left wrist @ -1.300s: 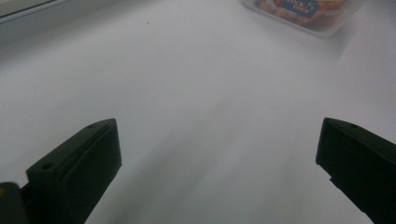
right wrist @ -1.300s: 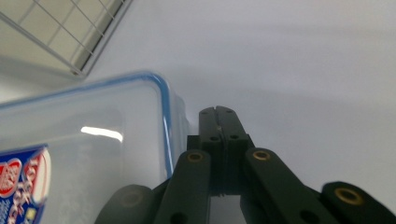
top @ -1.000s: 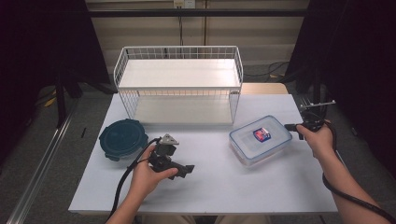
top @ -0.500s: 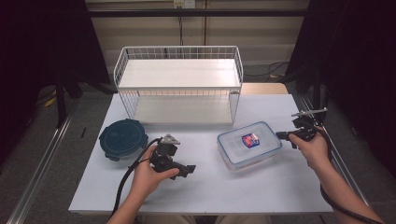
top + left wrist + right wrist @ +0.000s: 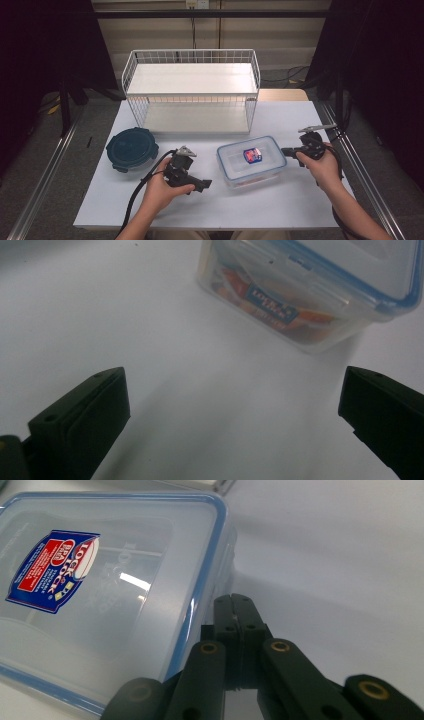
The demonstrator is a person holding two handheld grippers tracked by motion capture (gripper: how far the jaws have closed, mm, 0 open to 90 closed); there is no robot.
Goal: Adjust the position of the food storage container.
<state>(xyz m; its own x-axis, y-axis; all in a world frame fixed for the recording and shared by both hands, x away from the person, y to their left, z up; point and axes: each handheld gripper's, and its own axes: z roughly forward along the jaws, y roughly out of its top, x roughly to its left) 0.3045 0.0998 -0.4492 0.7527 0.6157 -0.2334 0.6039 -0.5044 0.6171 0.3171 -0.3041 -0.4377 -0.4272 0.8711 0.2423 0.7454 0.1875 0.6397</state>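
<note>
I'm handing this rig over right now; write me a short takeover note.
Right gripper: jaws shut, empty, tips against the side of the clear lidded container.
Left gripper: jaws wide open, empty, resting on the table, aimed at the container.
Done: container has been pushed leftward, towards the table's middle.
Left: container and the dark round container are still on the table; the wire rack holds nothing.

Blue-rimmed clear container (image 5: 251, 160), teal lid (image 5: 132, 149), white rack (image 5: 192, 90)
</note>
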